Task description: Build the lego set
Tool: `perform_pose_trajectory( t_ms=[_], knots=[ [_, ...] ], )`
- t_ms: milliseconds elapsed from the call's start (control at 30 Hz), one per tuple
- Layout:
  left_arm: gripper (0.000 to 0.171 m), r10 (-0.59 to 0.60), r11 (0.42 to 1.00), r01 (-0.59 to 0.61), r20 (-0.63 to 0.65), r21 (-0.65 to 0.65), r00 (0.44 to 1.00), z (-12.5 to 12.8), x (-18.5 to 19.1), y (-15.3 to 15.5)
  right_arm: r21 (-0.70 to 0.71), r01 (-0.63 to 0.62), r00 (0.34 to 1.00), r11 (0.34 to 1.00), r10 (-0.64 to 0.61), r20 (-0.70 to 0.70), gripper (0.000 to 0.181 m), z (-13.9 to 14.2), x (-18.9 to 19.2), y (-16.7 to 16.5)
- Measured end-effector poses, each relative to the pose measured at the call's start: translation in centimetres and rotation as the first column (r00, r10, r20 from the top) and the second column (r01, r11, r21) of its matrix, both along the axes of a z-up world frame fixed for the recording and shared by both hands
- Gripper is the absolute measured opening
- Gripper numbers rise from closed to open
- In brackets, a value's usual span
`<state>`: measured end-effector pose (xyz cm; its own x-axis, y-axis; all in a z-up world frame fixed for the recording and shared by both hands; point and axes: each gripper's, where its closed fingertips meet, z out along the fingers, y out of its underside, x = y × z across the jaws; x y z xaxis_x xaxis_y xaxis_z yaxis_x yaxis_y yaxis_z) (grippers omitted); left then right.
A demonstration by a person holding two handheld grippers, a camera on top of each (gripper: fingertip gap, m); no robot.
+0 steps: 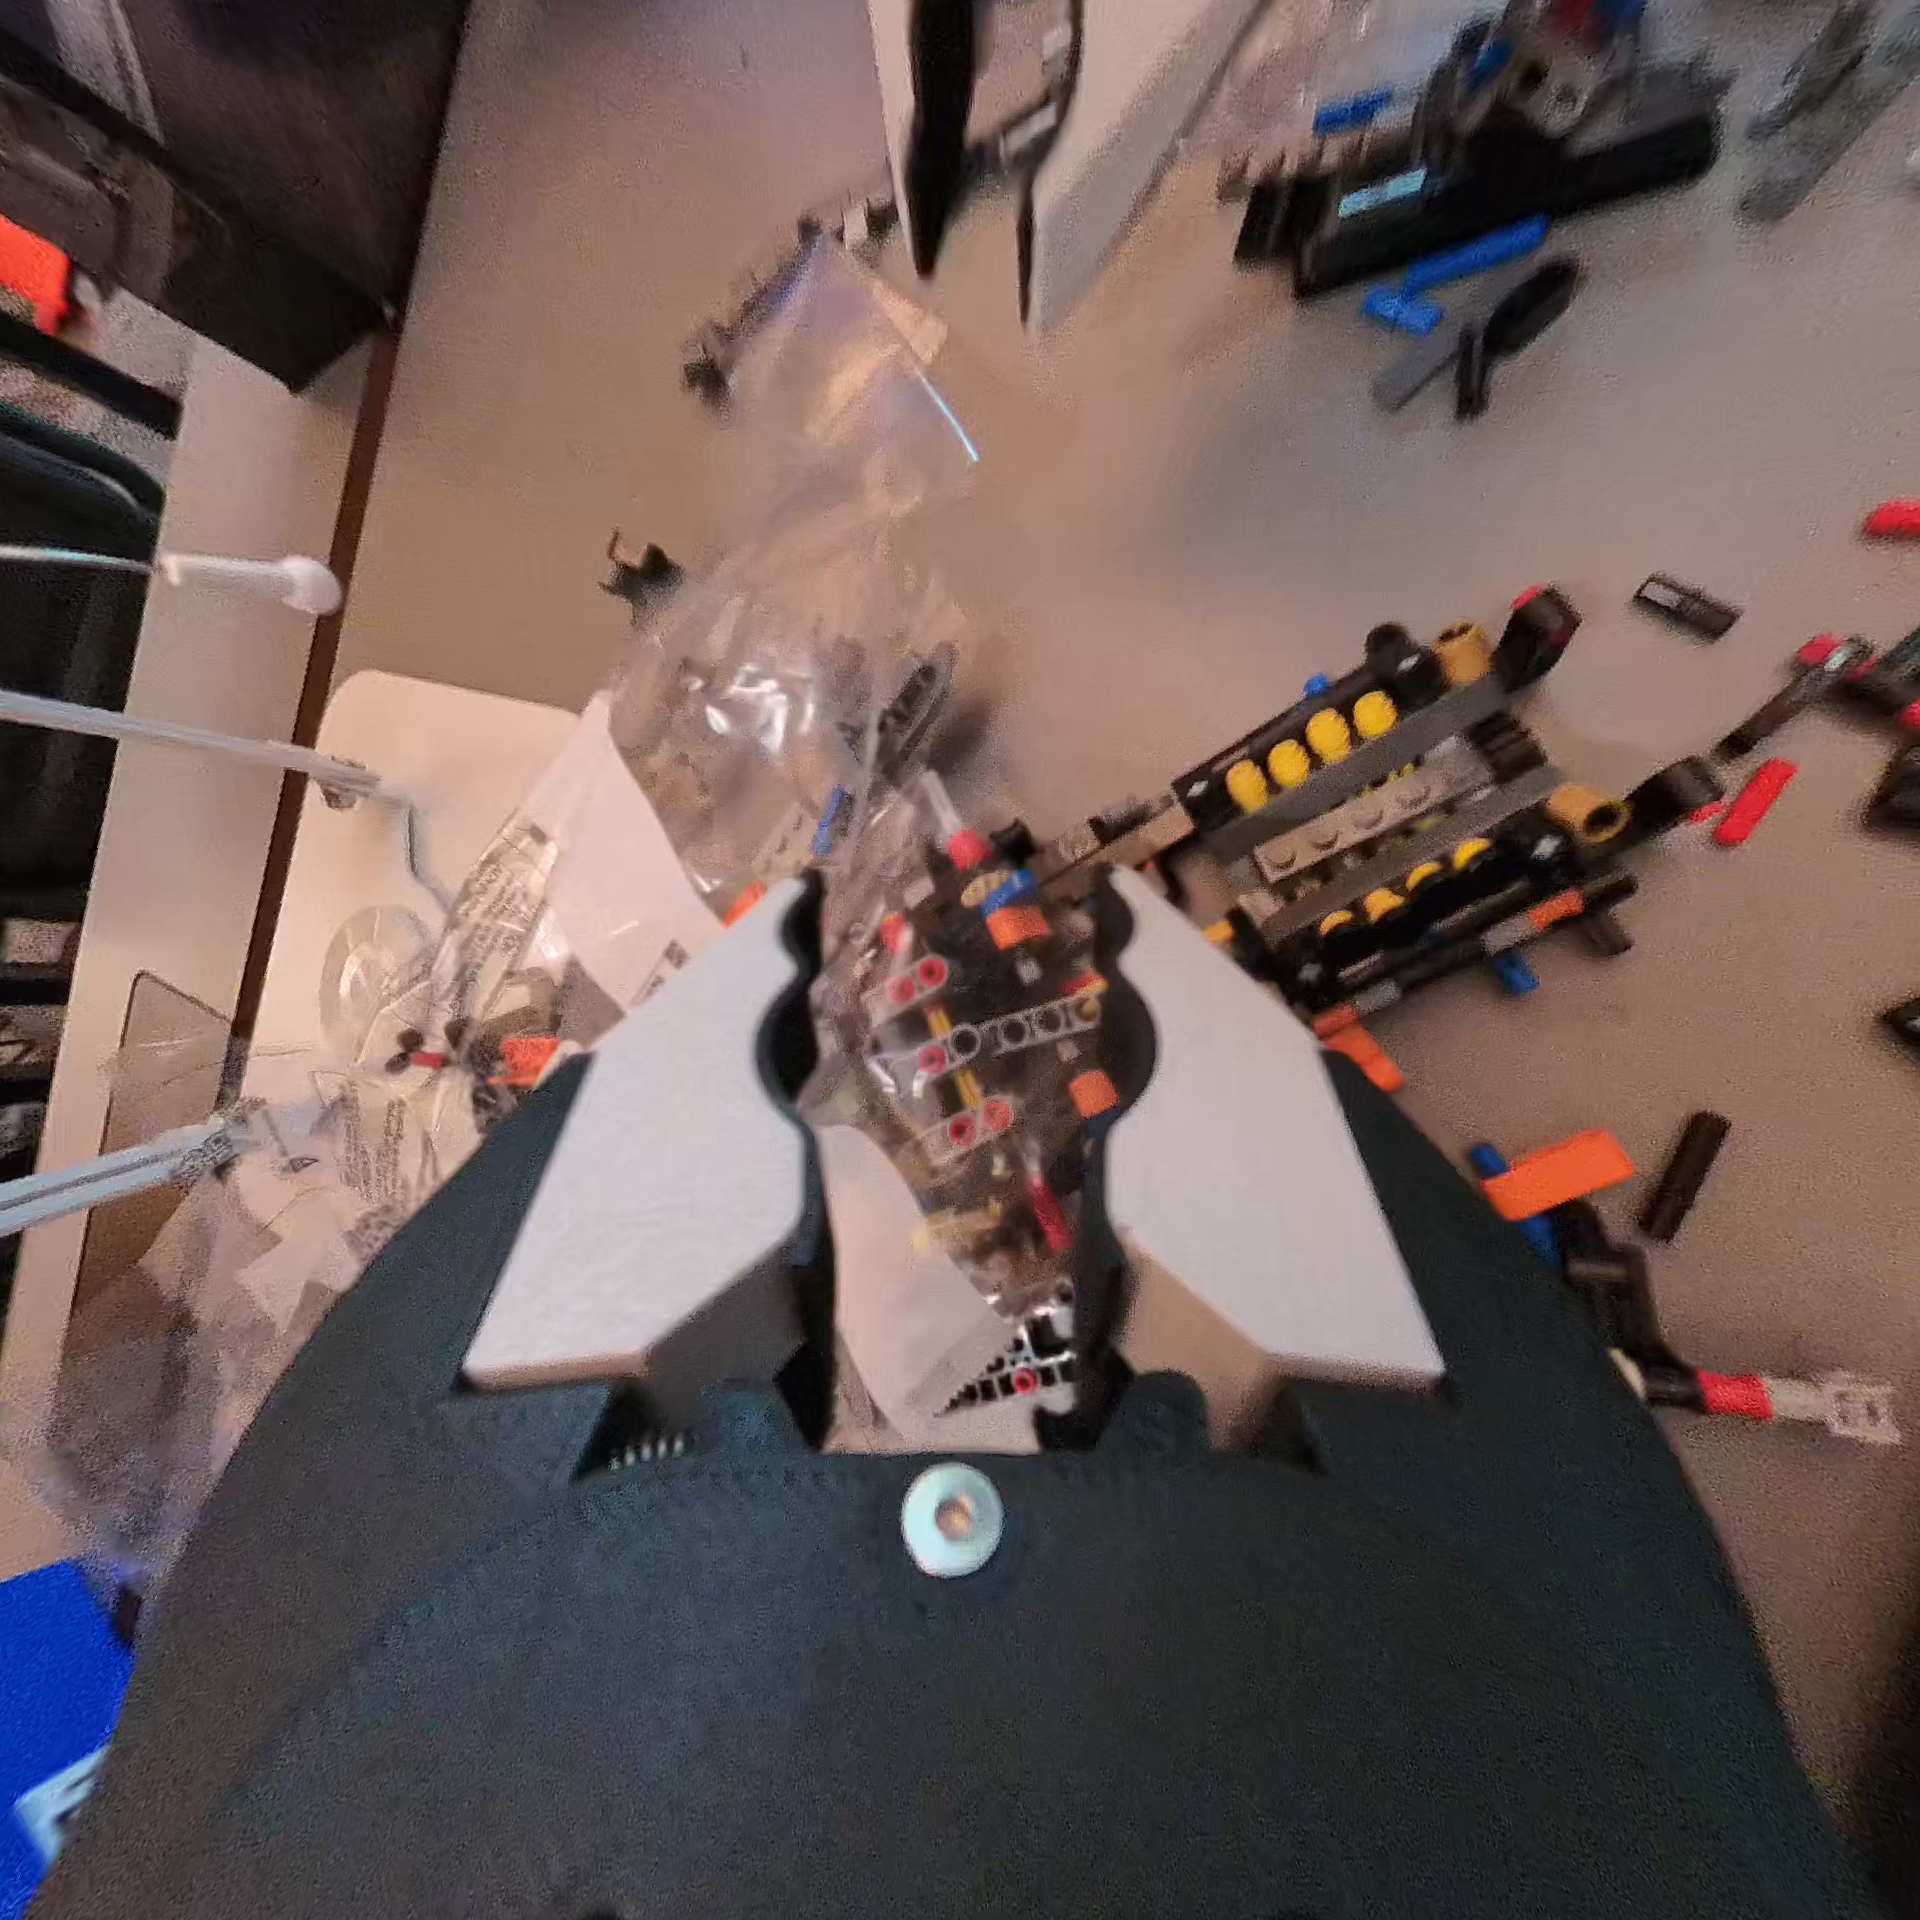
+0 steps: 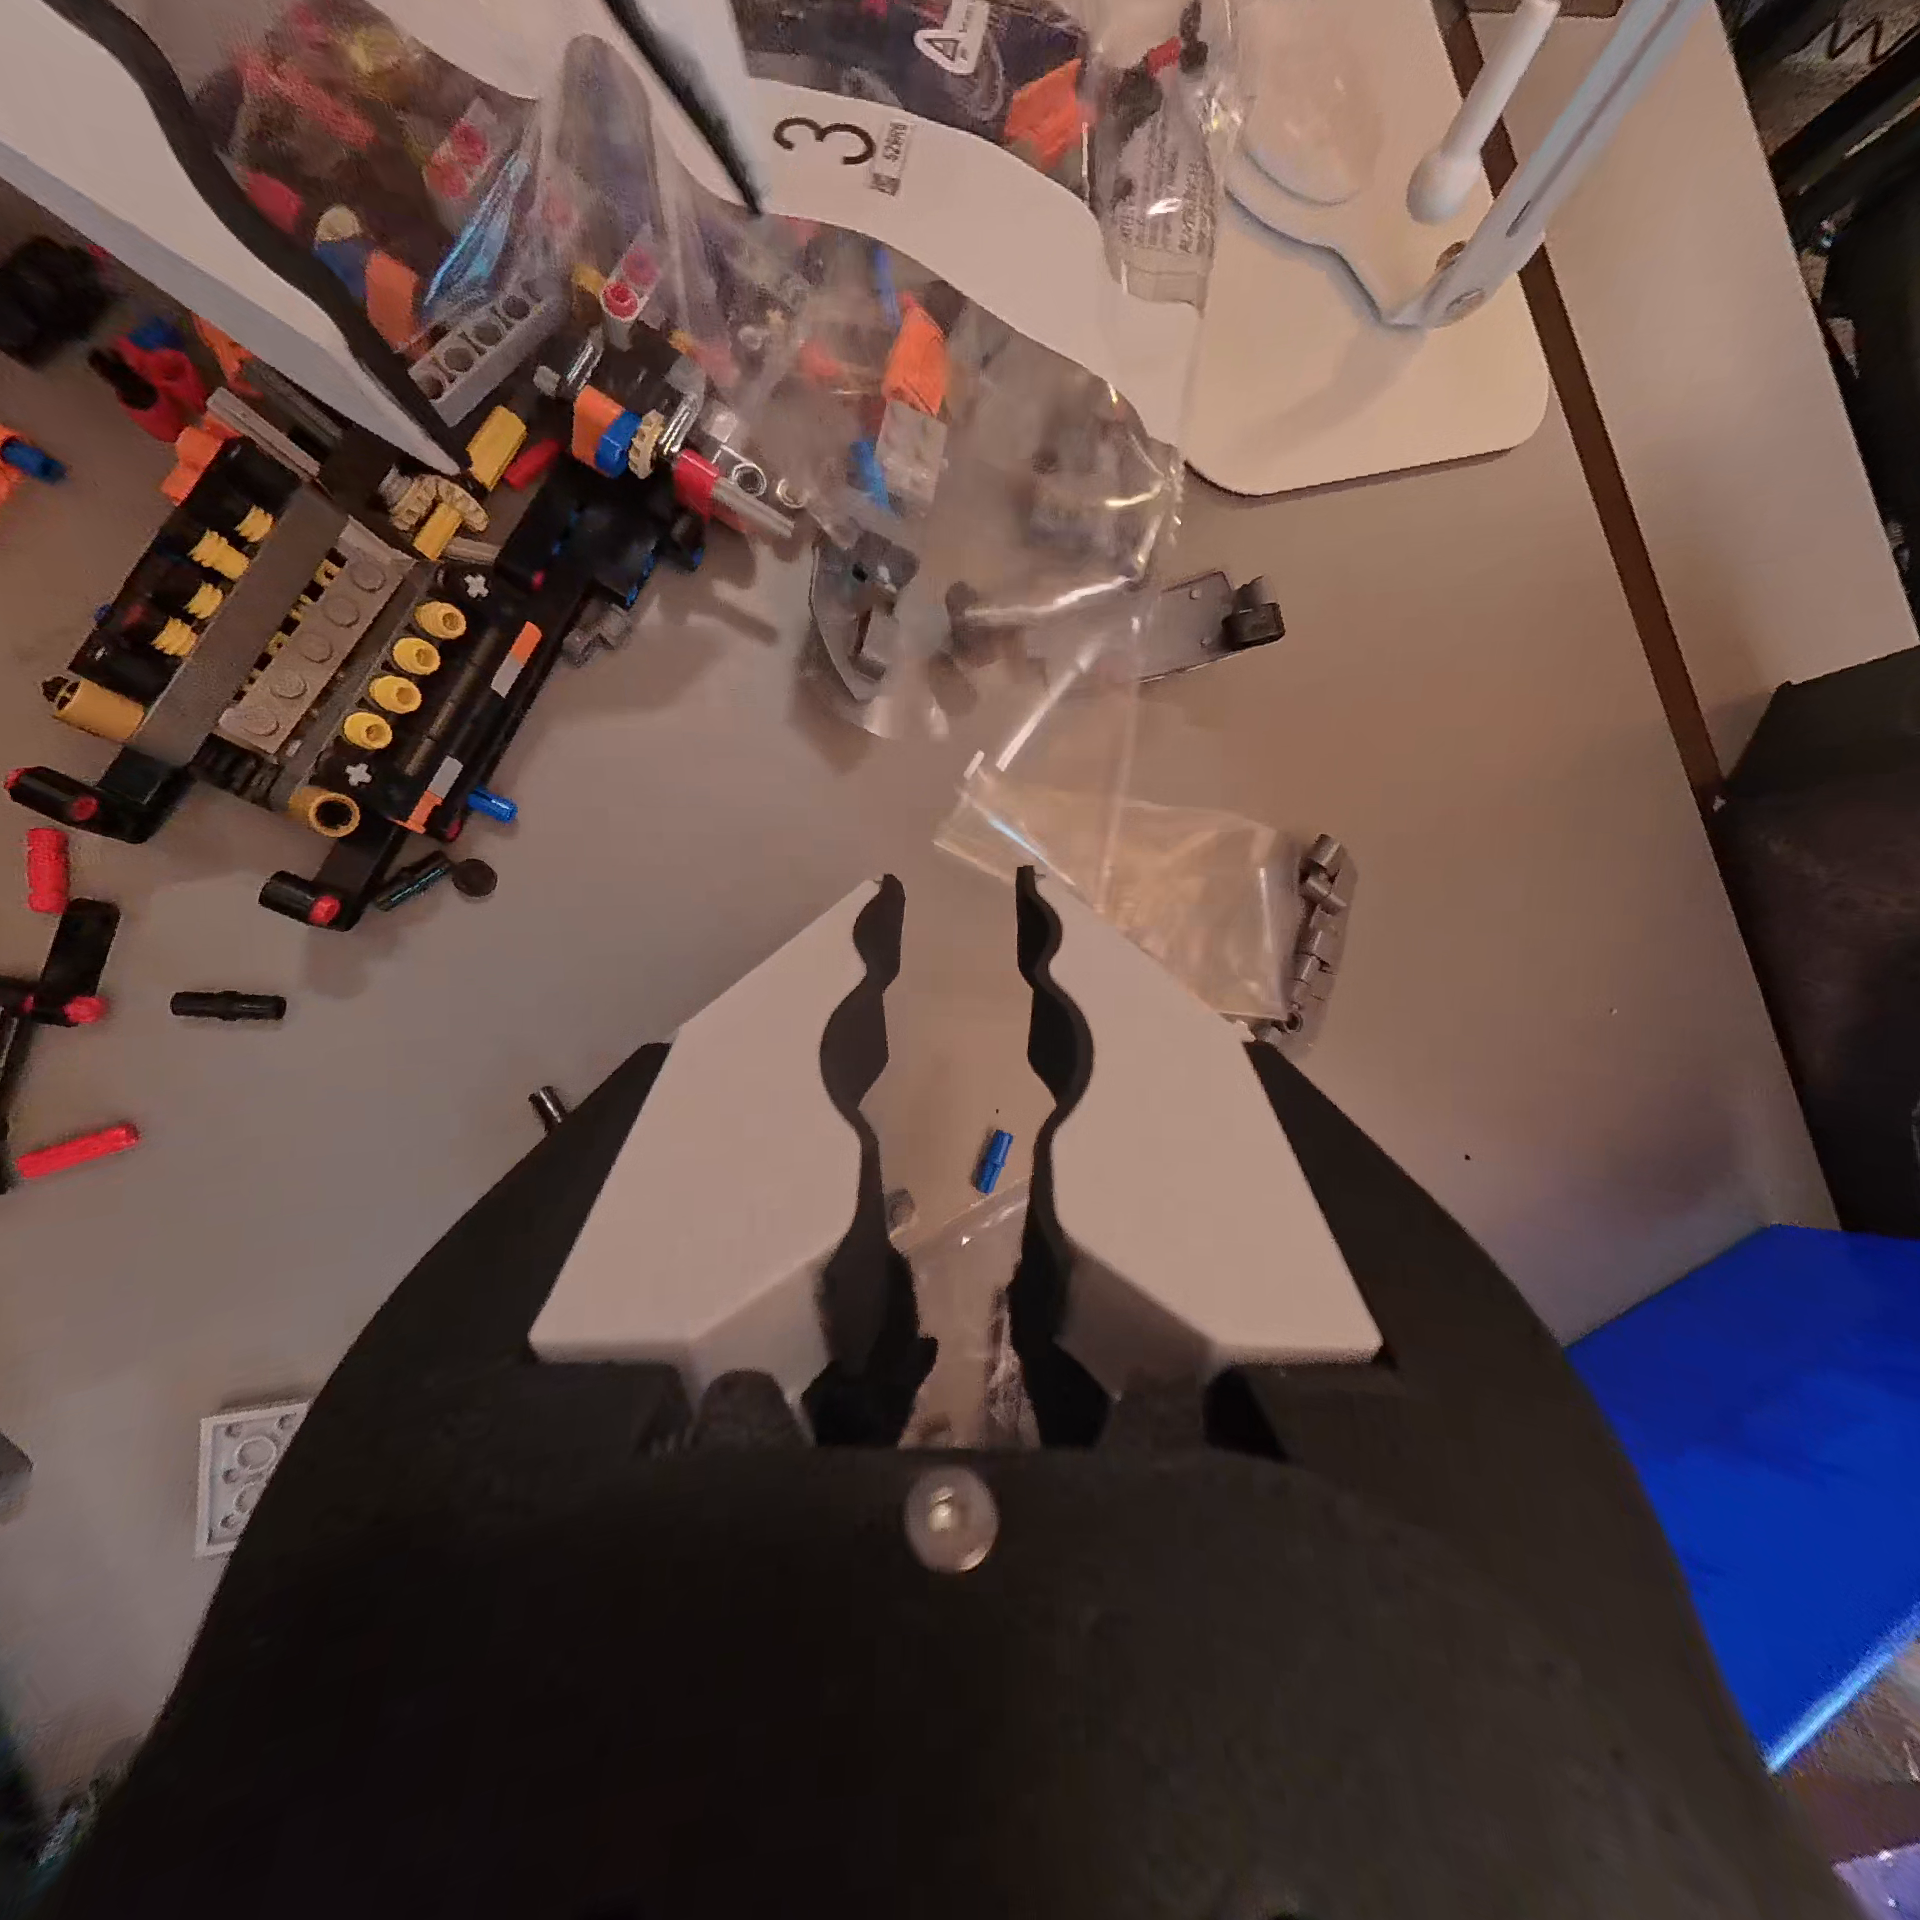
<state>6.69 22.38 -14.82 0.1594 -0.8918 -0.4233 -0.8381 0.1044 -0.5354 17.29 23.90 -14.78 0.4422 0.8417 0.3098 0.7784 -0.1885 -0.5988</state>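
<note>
Left gripper [image 1: 961, 894]: my jaws grip the clear parts bag [image 1: 966, 1049]
Right gripper [image 2: 951, 883]: my jaws apart, empty, above desk [image 2: 665, 831]
Engine assembly [image 2: 301, 665]: on desk, beside bag

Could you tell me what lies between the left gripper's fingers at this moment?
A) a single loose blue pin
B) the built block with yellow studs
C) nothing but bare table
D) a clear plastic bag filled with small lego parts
D: in the left wrist view the left gripper has the clear bag of parts between its fingers, while the built block with yellow studs sits off to the side.
</note>
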Motion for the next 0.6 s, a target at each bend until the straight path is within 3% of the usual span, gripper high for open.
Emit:
perform_pose_trajectory(
  t_ms=[133,400,500,600],
  knots=[
    [0.001,0.026,0.999,-0.025,-0.026,0.019,0.999,-0.1,-0.5,0.6,0.023,0.070,0.997,0.997,-0.069,-0.046,0.018,1.0,1.1,1.0],
    [0.000,0.114,0.993,-0.118,0.280,-0.004,0.953,5.2,-0.7,1.8,0.004,0.202,0.963,0.979,-0.198,-0.180,0.021,2.3,3.4,2.8],
    [0.000,0.139,0.990,-0.131,0.485,-0.052,0.863,8.6,-1.1,2.1,0.023,0.217,0.961,0.976,-0.210,-0.182,0.021,2.5,3.5,3.1],
    [0.000,0.166,0.986,-0.131,0.681,-0.104,0.713,12.5,-2.8,2.5,0.019,0.229,0.957,0.973,-0.222,-0.188,0.022,2.4,3.5,3.3]
  ],
)
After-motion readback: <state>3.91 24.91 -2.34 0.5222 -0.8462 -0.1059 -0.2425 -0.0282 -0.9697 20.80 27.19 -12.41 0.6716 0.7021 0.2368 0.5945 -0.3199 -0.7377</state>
